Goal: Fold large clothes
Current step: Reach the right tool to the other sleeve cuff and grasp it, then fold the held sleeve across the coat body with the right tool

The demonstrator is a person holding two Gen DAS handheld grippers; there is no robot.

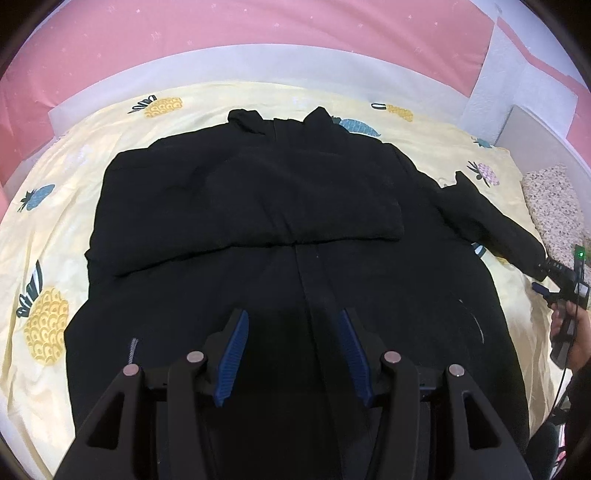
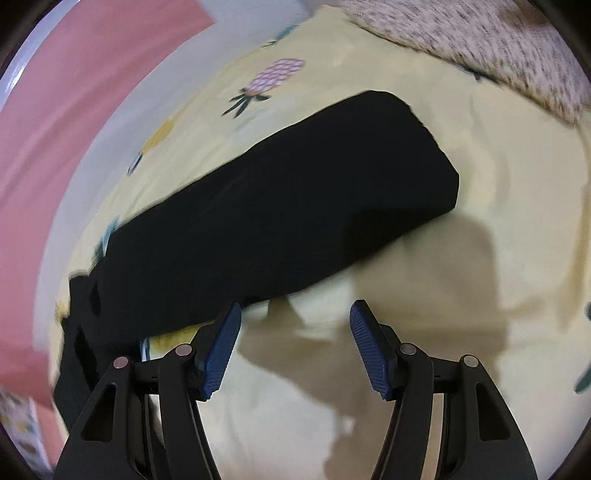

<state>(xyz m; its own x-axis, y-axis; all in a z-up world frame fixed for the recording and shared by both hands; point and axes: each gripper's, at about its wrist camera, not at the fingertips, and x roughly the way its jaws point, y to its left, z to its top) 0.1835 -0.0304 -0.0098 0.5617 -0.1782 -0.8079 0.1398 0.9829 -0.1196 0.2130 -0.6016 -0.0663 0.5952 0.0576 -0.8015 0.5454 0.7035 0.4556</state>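
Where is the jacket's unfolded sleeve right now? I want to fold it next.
In the left wrist view the sleeve stretches from the black jacket toward the right edge, flat on the pineapple sheet, its cuff by the right gripper.

Black jacket (image 1: 258,192), plain and unpatterned, with its black sleeve (image 2: 280,206). Pale yellow bedsheet (image 1: 55,236) printed with pineapples in yellow, blue and pink, each with dark leaves. Pink wall (image 1: 258,26) scattered with small pale stars. Speckled beige-and-brown blanket (image 1: 554,206) at the bed's right edge. Hand-held gripper (image 2: 293,345): black frame, blue ribbed pads (image 2: 221,354).
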